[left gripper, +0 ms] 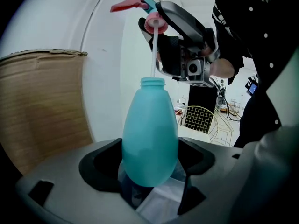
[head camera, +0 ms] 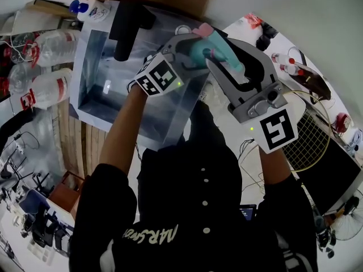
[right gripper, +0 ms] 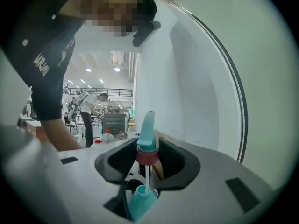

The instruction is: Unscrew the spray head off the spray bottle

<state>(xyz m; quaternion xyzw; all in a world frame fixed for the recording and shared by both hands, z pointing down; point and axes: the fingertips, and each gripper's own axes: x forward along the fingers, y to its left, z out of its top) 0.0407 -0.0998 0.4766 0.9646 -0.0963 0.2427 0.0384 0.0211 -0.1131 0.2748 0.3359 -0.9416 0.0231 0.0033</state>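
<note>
My left gripper (left gripper: 149, 158) is shut on the lower body of a teal spray bottle (left gripper: 149, 139), which stands upright with its neck (left gripper: 153, 82) open. The spray head (left gripper: 140, 1), teal with a red trigger and a pink collar (left gripper: 156, 25), hangs above the neck, and only its thin dip tube (left gripper: 153, 55) reaches down into the bottle. My right gripper (right gripper: 147, 158) is shut on the spray head (right gripper: 147, 129) at its red collar, with the bottle mouth (right gripper: 140, 200) just below. In the head view the left gripper (head camera: 190, 52) and right gripper (head camera: 227, 67) meet over the bottle (head camera: 197, 51).
A clear plastic bin (head camera: 91, 84) sits below and left of the grippers, with a black roll (head camera: 127, 24) on its far rim. Water bottles (head camera: 48, 44) lie at the left. Cardboard (left gripper: 42, 106) stands beside the left gripper. A wire basket (head camera: 311, 140) is at the right.
</note>
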